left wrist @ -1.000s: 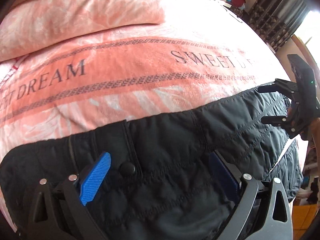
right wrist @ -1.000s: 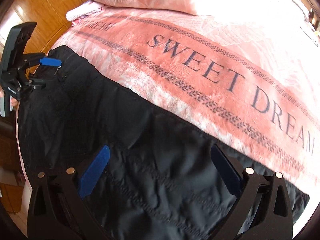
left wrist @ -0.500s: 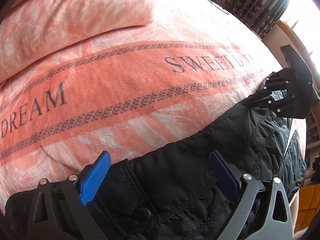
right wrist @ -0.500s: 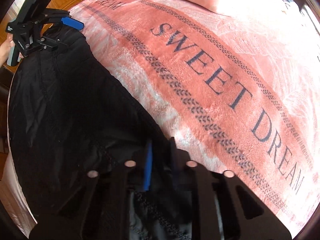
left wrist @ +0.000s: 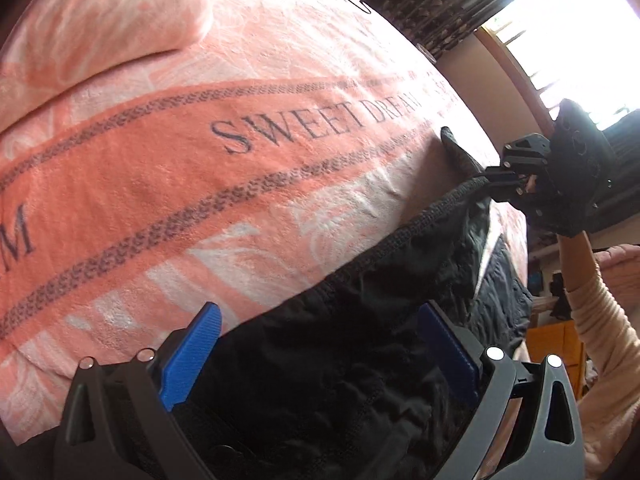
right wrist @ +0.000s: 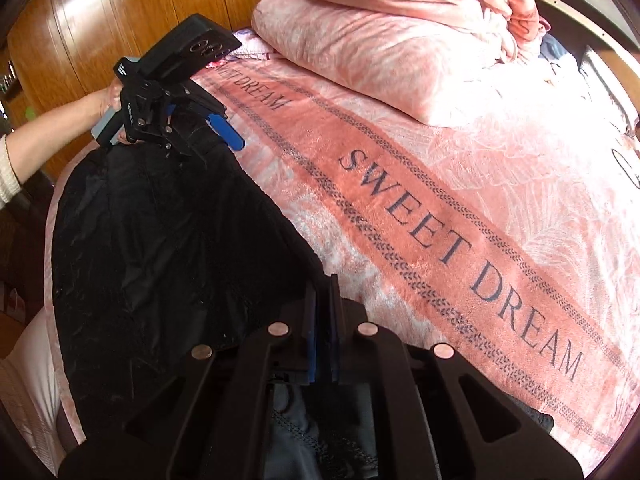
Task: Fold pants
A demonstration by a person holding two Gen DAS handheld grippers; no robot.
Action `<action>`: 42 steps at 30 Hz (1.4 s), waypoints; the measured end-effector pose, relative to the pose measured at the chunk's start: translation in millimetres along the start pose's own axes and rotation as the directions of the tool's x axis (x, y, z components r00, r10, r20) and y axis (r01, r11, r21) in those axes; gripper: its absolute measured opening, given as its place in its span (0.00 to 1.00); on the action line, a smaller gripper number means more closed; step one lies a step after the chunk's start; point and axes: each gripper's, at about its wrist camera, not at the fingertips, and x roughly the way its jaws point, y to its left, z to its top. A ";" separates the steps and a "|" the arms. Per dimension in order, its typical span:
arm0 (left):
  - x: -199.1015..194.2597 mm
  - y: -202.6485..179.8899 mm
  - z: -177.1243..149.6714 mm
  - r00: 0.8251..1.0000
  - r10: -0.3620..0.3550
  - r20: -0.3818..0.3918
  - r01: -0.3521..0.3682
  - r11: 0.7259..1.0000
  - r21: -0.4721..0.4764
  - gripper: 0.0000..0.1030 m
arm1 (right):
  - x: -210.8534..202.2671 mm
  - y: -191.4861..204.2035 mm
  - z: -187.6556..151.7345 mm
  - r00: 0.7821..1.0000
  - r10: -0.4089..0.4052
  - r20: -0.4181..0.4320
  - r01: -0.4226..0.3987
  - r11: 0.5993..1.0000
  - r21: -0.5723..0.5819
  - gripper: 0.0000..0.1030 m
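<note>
Black quilted pants (left wrist: 352, 360) lie along the near edge of a pink "SWEET DREAM" blanket (left wrist: 200, 184). My left gripper (left wrist: 320, 344) stands open over the waistband end. The fabric lies between its blue pads (left wrist: 192, 352) without being pinched. In the right wrist view my left gripper (right wrist: 208, 144) hovers at the far end of the pants (right wrist: 160, 240). My right gripper (right wrist: 324, 292) is shut on the pants' edge. From the left wrist view my right gripper (left wrist: 490, 178) holds that edge raised off the blanket.
Pink pillows (right wrist: 380, 48) and bunched bedding lie at the head of the bed. A wooden wardrobe (right wrist: 120, 12) stands behind the left gripper. A bright window (left wrist: 580, 20) and dark curtain are beyond the bed. A cream sleeve (left wrist: 600, 320) shows at the right.
My right gripper closed on the pants' edge and rose, pulling that end up off the blanket. My left gripper tilted and shifted sideways over the waistband, staying open.
</note>
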 end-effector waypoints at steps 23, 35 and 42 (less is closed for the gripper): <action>-55.2 -81.4 -74.7 0.938 0.282 0.204 -0.317 0.933 0.168 0.13 | -55.5 57.5 -3.3 0.987 -0.067 0.147 0.064 0.998 0.027 0.04; -54.0 -223.7 -216.0 0.783 0.500 0.370 -0.589 0.788 0.181 0.14 | -123.5 188.1 -100.7 0.973 -0.100 0.208 0.106 0.994 -0.015 0.05; -15.3 -251.7 -294.7 0.760 0.540 0.361 -0.603 0.793 0.084 0.16 | -98.0 238.6 -171.7 0.993 -0.043 0.106 0.036 0.997 0.068 0.05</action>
